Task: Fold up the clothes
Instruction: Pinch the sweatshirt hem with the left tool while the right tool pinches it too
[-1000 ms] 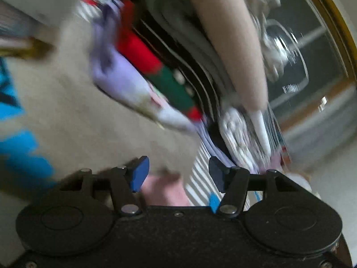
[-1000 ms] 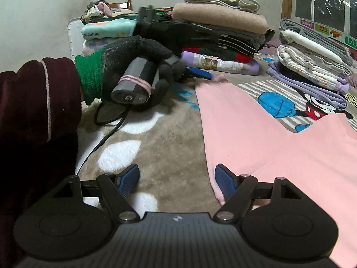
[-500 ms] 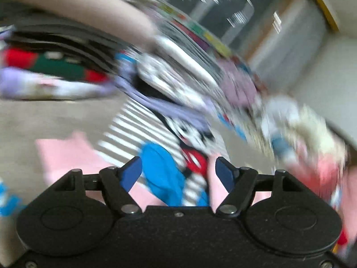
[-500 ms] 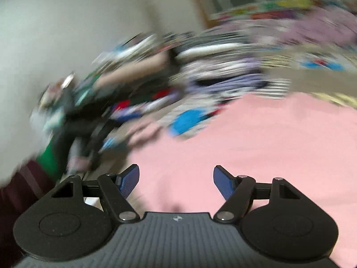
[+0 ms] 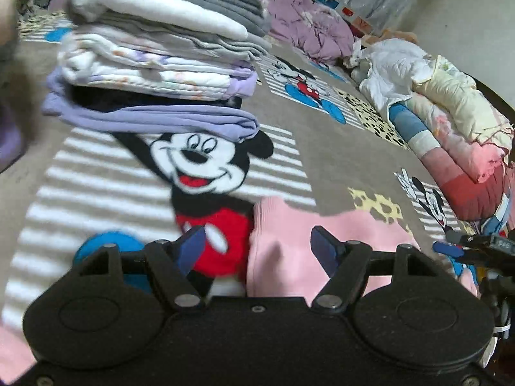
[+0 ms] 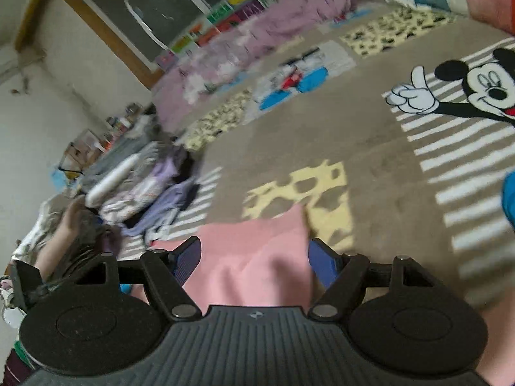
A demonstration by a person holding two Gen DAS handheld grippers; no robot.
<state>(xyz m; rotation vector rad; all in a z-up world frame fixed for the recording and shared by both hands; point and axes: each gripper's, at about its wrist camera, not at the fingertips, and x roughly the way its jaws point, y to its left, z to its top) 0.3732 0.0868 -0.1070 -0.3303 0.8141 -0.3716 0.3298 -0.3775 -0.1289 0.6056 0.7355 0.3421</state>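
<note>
On taupe cartoon-mouse blanket (image 5: 322, 148): pink garment (image 5: 289, 225), folded stack (image 5: 154, 64); both claws (image 5: 257, 251) (image 6: 254, 257) wide, empty.

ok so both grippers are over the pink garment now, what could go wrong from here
1. Both the left gripper and right gripper stand open over the pink garment; closing too deep could pinch the cartoon blanket too.
2. The folded stack sits close behind; a wide fold might knock it.
3. The pink cloth looks rumpled at the right gripper, so creases may get folded in.

Both wrist views low over the cartoon-mouse blanket (image 5: 322, 160), angled down, right view rolled, sharing pink garment (image 5: 289, 241) (image 6: 257, 257), folded stack (image 5: 154, 64) (image 6: 145, 186)
</note>
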